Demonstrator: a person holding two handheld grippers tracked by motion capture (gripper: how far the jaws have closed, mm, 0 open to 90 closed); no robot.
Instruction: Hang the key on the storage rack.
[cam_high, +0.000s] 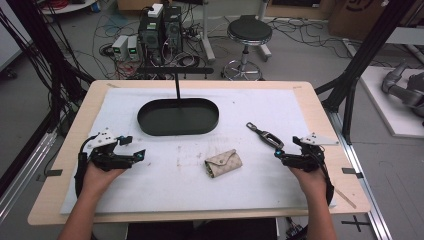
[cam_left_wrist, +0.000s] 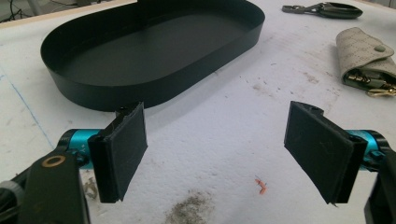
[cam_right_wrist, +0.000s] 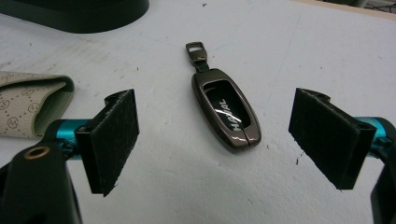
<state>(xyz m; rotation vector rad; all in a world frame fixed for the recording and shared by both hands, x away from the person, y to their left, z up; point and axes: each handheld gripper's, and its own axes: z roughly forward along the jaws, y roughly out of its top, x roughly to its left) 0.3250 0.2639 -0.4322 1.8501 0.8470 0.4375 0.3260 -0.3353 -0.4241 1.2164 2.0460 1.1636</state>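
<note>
Lying bare, the black tray sits beyond both spread hand-held grippers, left and right.

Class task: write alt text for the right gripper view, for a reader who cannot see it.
A glossy brown metal car key fob lies on the white padded table cover, just ahead of the open right tool. A beige patterned key pouch lies at left.

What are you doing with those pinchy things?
A person holds a gripper in each hand over a white mat. The right gripper, open, points at a car key lying ahead of it. The left gripper, open too, holds nothing. A key pouch and a black tray lie untouched.
</note>
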